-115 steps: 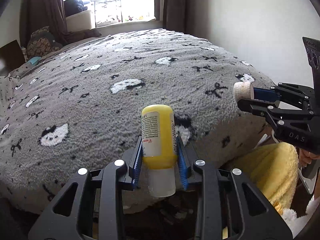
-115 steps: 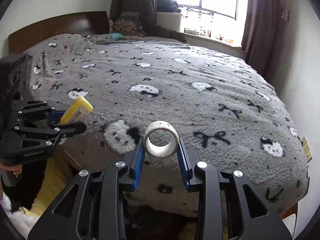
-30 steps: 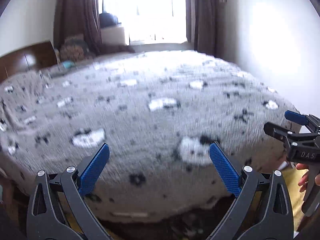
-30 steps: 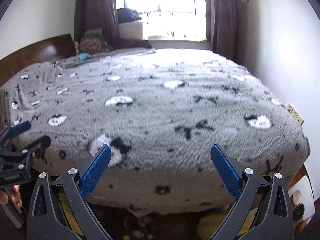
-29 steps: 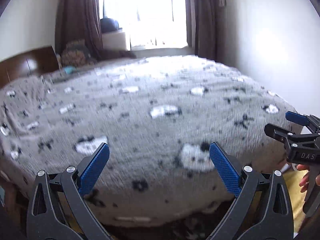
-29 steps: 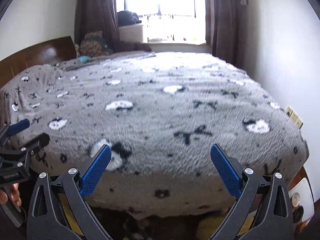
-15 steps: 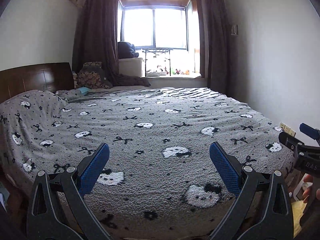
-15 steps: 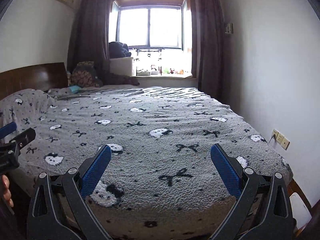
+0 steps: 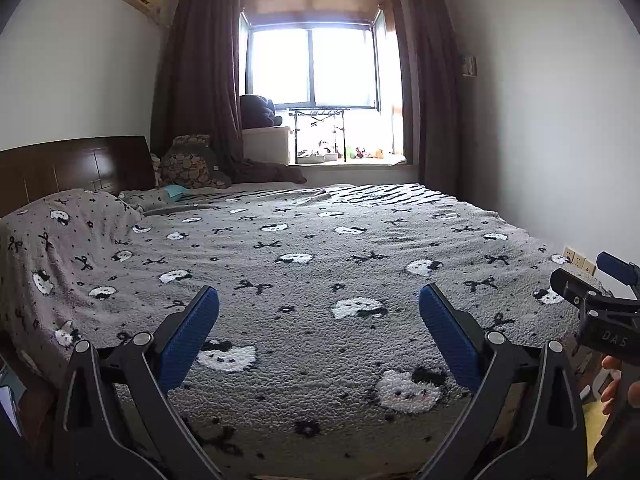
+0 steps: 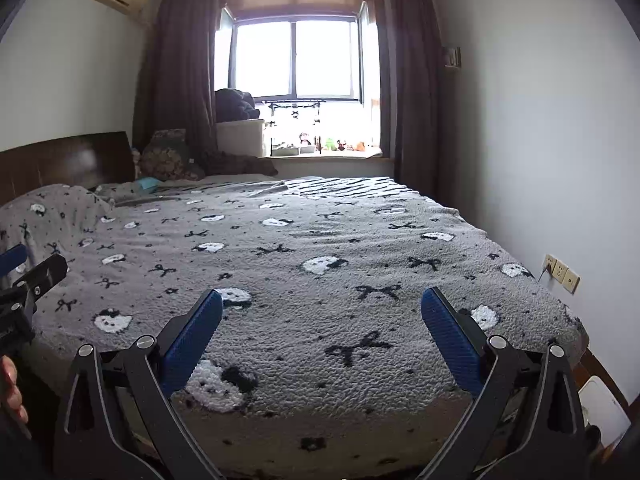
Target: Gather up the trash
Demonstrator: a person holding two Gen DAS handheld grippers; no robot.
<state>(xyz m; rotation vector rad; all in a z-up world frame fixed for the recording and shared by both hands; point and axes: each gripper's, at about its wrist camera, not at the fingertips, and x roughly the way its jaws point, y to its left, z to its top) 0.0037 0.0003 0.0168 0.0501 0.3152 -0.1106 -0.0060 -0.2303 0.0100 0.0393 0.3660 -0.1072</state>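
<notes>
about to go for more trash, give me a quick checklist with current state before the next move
1. Left gripper empty, jaws wide apart: ok.
2. Right gripper empty, jaws wide apart: ok.
3. Grippers apart from each other: ok; each shows only at the edge of the other's view.
4. Trash target in sight on the bed: not ok; only the patterned blanket shows on top.
5. Small teal thing near the headboard is trash: cannot tell, too small.
6. Floor by the bed clear: cannot tell, mostly hidden.
</notes>
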